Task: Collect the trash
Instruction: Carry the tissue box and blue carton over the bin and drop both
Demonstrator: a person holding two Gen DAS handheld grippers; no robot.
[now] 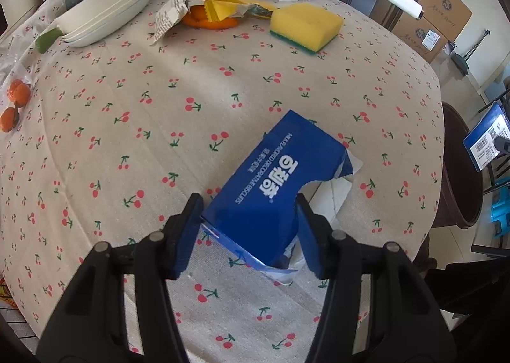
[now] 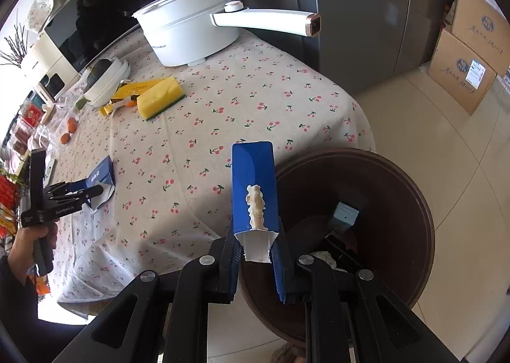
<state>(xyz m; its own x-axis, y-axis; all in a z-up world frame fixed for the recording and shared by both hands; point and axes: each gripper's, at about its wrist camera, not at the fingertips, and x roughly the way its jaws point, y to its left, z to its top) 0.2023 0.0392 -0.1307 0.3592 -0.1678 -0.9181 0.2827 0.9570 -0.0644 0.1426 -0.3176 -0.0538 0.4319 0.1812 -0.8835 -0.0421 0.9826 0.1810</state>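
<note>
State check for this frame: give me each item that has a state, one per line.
Left gripper: jaws around the blue box, pads at its sides.
Blue box: lying on the table, torn open at one end.
Right gripper: shut on the blue strip.
Blue strip: held upright, flattened, glue streak showing.
Bin: open, some trash inside.
Pot: lid on.
Yellow wrapper: torn open.
</note>
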